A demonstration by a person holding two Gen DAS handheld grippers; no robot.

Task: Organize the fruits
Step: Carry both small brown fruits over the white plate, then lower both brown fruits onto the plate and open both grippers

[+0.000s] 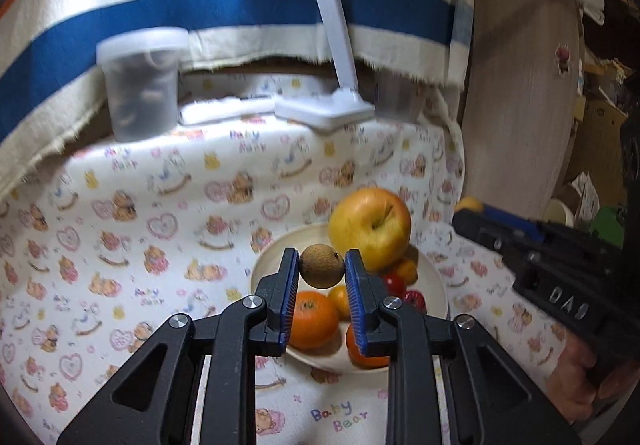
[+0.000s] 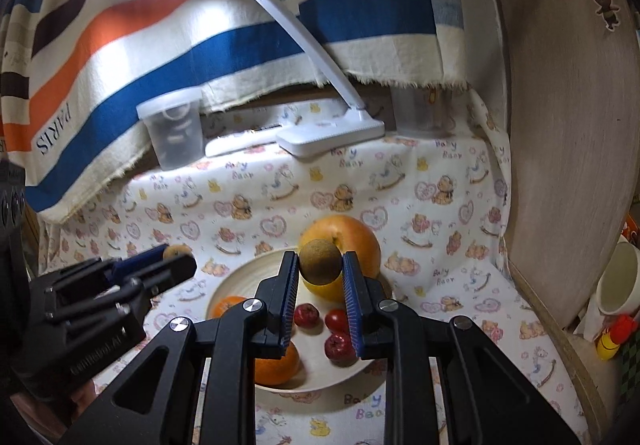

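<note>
A cream plate (image 1: 436,287) (image 2: 240,277) on the bear-print cloth holds a big yellow-red apple (image 1: 370,227) (image 2: 360,241), oranges (image 1: 312,319) (image 2: 278,365), and small red fruits (image 1: 394,283) (image 2: 338,347). My left gripper (image 1: 322,265) is shut on a small brown round fruit (image 1: 322,265) above the plate. My right gripper (image 2: 320,263) is shut on another small brown round fruit (image 2: 320,261) above the plate. The right gripper also shows at the right of the left wrist view (image 1: 472,211), and the left gripper at the left of the right wrist view (image 2: 180,257).
A white desk lamp (image 1: 326,111) (image 2: 332,135) and a clear lidded tub (image 1: 140,85) (image 2: 174,129) stand at the back under a striped cloth. A wooden board (image 2: 568,149) leans at the right, with a white cup (image 2: 616,281) beside it.
</note>
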